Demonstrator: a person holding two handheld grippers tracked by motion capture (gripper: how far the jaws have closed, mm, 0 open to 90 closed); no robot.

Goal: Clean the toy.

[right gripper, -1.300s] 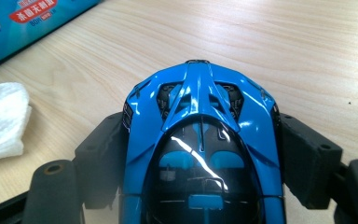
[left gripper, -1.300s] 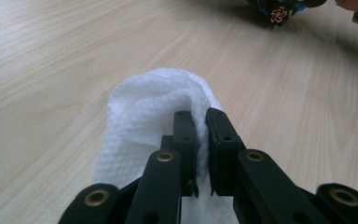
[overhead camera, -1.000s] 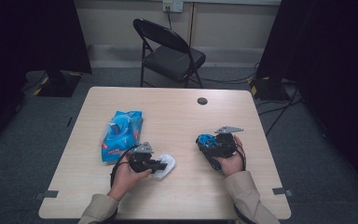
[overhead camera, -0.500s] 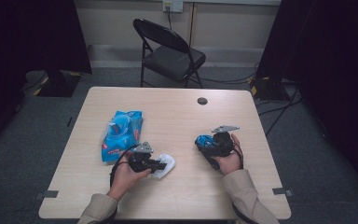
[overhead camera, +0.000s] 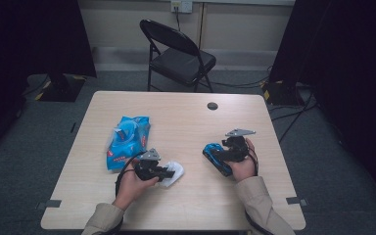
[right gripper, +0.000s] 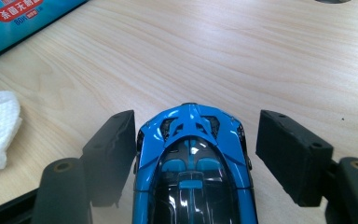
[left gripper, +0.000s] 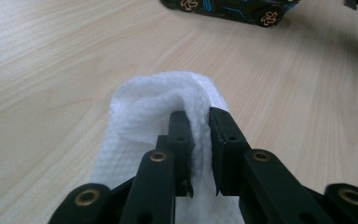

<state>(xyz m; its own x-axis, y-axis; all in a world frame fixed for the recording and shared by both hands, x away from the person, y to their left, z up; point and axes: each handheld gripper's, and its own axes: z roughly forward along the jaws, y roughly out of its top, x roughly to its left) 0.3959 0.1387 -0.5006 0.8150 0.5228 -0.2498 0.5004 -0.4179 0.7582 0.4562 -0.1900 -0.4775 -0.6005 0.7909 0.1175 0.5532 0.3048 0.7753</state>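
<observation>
- A white wipe (left gripper: 168, 107) is pinched between the jaws of the left gripper (overhead camera: 172, 171), which have just been easing slightly, low on the tabletop (overhead camera: 186, 122).
- The blue toy car (right gripper: 193, 163) sits between the parted jaws of the right gripper (overhead camera: 215, 155), 1 jaw touching, the other apart.
- Wiping the car appears not yet begun; the wipe pack (overhead camera: 126, 141) lies near.

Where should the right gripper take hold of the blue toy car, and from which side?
Across the flanks, about mid-body, coming along its length from the end nearest the hand, as the right gripper is lined up now. The blue toy car is long and narrow, with fairly flat sides the pads can meet squarely; its sloped, glossy roof would probably slip. The jaws straddle it, the right-hand one clearly apart from it.
</observation>
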